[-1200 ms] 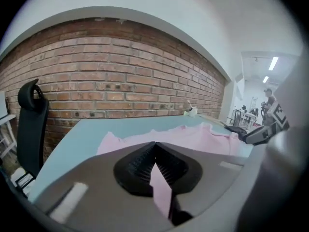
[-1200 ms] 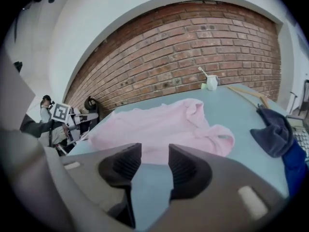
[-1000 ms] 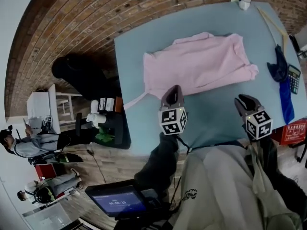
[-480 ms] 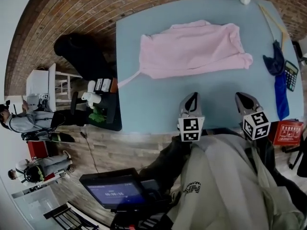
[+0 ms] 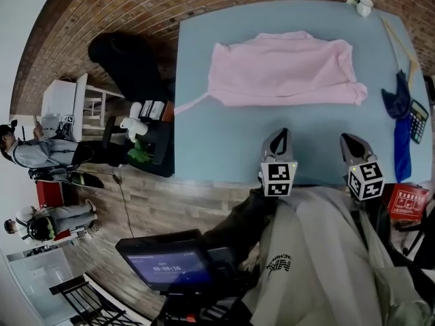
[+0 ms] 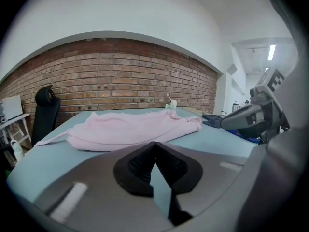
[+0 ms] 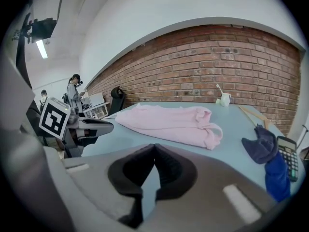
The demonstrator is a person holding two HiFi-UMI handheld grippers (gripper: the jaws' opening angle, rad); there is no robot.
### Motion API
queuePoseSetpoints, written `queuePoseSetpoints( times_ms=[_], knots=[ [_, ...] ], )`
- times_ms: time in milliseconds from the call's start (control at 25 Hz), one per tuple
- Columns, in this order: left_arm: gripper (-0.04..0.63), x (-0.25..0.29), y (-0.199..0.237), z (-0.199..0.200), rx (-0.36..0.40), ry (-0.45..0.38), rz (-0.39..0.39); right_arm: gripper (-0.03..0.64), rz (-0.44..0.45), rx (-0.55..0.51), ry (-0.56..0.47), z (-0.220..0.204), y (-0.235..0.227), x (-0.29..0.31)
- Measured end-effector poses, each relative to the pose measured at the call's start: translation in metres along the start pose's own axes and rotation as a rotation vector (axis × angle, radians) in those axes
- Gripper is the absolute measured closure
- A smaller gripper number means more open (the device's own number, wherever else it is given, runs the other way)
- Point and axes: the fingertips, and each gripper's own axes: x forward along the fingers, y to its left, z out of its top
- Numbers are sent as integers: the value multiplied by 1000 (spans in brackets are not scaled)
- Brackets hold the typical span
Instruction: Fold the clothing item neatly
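Facing brick wall [image 5: 136,12]: table [image 5: 224,148], pink garment [image 5: 285,70].

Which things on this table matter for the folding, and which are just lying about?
For the job:
pink garment, lying on the table
left gripper and right gripper, both shut and empty, short of the garment

Lying about, along the table's right side:
white cup
wooden stick
dark blue cloth
calculator

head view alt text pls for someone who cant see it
A pink garment lies spread, loosely folded, on a blue-grey table by a brick wall. Near the table's front edge the left hand-held gripper and right hand-held gripper are held side by side, both shut and empty, apart from the garment.
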Motion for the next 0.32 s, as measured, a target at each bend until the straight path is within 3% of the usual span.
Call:
queuePoseSetpoints(
  times_ms=[320],
  knots=[
    [588, 12, -1, -17, 57, 52, -22, 614, -31, -29, 21, -8, -2, 15]
  ],
)
